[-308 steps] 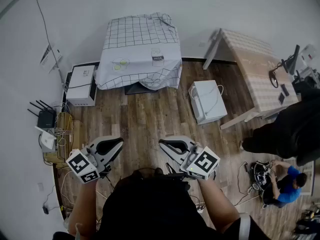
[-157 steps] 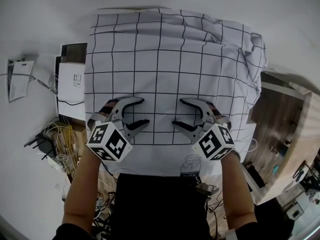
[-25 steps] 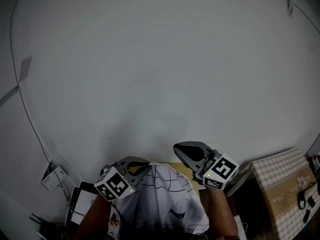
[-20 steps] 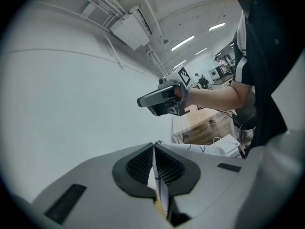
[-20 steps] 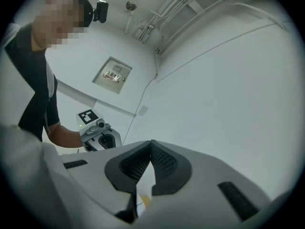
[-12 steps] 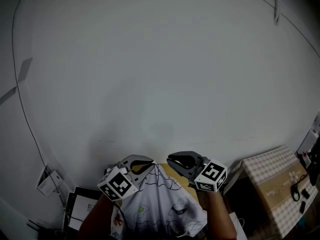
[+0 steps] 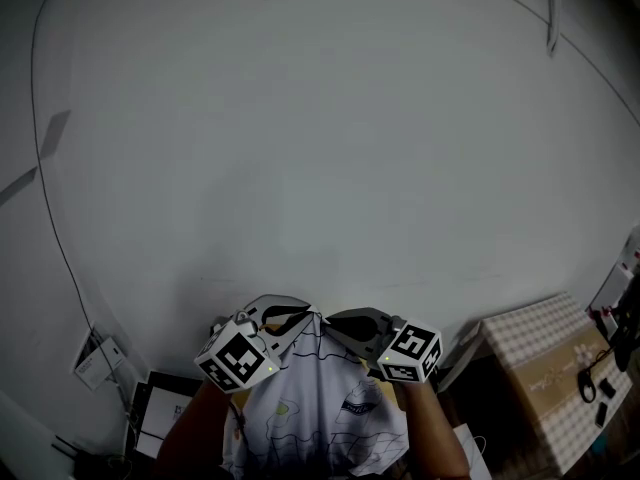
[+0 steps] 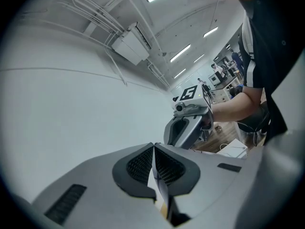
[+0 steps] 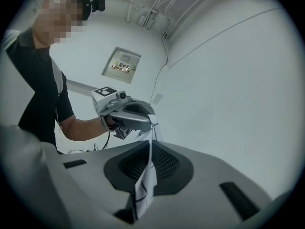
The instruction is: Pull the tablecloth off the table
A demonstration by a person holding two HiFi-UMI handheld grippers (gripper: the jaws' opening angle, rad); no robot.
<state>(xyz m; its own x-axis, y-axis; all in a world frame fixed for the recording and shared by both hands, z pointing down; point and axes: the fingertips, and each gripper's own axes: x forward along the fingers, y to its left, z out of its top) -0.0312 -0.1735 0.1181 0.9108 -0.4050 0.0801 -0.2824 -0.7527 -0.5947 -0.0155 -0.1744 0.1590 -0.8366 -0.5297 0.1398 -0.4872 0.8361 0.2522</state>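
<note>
While I held both arms raised before the pale wall (image 7: 320, 118), my left gripper (image 7: 302, 319) stayed clamped tight on the white black-gridded tablecloth (image 7: 322, 408), which hung below. My right gripper (image 7: 332, 321) had jaws easing apart, a fold of cloth pinched between them. Half a second earlier the grippers had been farther apart. The bottom frame edge cut off the cloth's lower part.

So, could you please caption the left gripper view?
Left claw shut on the checked tablecloth before a white wall.
</note>
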